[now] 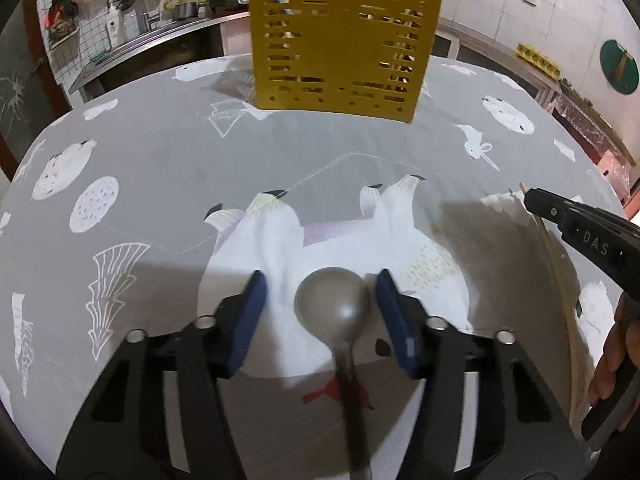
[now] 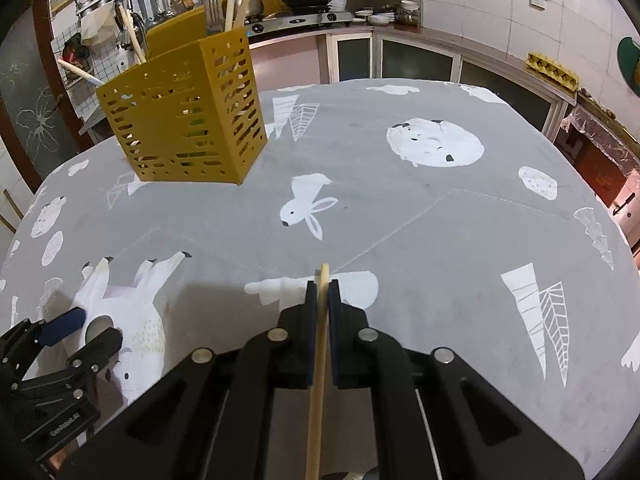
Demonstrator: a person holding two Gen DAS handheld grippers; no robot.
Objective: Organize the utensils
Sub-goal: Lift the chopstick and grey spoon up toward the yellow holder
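Between the left gripper's (image 1: 320,312) blue pads, apart from both: grey spoon (image 1: 332,304) on the tablecloth (image 1: 160,160), bowl toward the yellow utensil caddy (image 1: 340,48), handle running back under the tool. Pickup step, probably; next, closing on the neck. Right gripper (image 2: 320,292) clenched on 1 wooden chopstick (image 2: 320,360), tip pointing forward.

Spoon (image 1: 332,304) handle blurs and runs off the bottom edge, chopstick (image 2: 320,344) lower end cut off at bottom centre, yellow holder (image 1: 340,44) top clipped by the upper edge, its contents unreadable through the slots.
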